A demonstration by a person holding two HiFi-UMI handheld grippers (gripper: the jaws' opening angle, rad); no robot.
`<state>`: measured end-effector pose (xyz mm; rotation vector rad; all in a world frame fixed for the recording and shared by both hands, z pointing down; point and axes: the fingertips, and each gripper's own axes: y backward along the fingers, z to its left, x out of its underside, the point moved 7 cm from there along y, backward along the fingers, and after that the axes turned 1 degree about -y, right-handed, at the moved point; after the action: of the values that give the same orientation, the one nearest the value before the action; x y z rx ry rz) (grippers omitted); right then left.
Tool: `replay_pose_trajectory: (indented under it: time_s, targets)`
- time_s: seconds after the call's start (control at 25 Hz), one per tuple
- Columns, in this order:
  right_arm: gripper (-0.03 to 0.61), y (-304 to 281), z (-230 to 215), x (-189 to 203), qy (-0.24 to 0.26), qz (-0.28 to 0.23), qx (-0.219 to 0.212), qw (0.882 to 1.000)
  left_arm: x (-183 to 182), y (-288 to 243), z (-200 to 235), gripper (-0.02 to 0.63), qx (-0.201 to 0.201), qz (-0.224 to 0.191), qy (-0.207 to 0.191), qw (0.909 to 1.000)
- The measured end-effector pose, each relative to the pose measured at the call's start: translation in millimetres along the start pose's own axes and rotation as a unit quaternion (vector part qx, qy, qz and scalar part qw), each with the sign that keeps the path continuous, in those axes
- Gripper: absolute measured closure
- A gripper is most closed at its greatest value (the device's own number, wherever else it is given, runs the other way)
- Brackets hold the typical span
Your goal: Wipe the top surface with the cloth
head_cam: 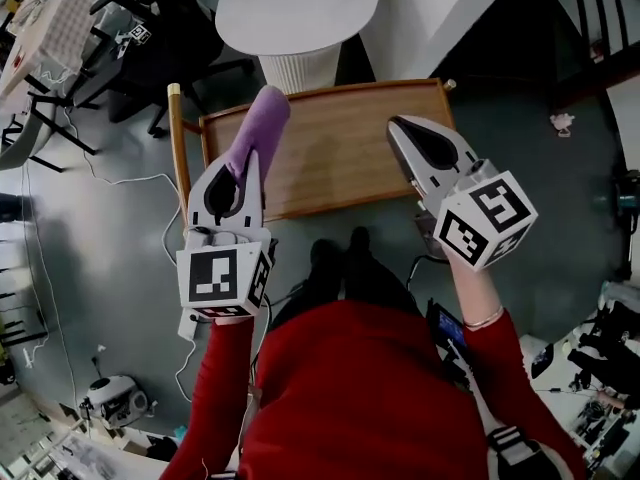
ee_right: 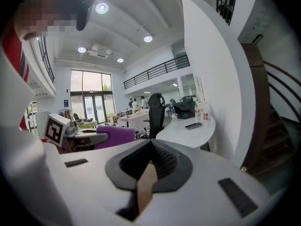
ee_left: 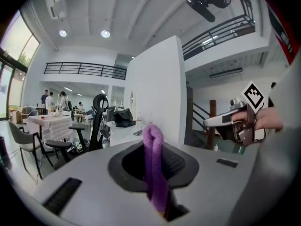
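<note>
Cloth [head_cam: 262, 118] sits pinched in your left gripper's [head_cam: 250, 160] jaws, over the wooden top's [head_cam: 340, 158] left edge and apparently not yet down on it. Your right gripper [head_cam: 398, 128] is pressed together, empty. Wiping hasn't begun: lower the cloth flat, then sweep toward the right edge.

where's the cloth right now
Head view, left of centre: the cloth is clamped in the left gripper, sticking out over the wooden top's left end.

My fuzzy purple cloth [head_cam: 262, 118] is folded into a long roll and pinched in my left gripper [head_cam: 243, 168]. It's sticking out over the left end of the bare brown wooden bench top [head_cam: 340, 158].
</note>
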<state>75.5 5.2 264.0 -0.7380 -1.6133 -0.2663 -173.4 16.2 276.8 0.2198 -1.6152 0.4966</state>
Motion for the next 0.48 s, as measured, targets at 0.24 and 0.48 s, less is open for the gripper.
replay_pose_trajectory:
  time_s: [0.24,0.48]
  targets:
    - [0.574,16.0,11.5,-3.4,0.014,-0.033,-0.009,0.999,0.5,4.2,-14.1,0.563,0.007,-0.007,0.002,0.9999]
    - [0.574,23.9,15.9,3.5,0.017,-0.05,-0.013,0.999,9.1,1.4,-31.4,0.565,0.017,0.006,0.009,0.9998]
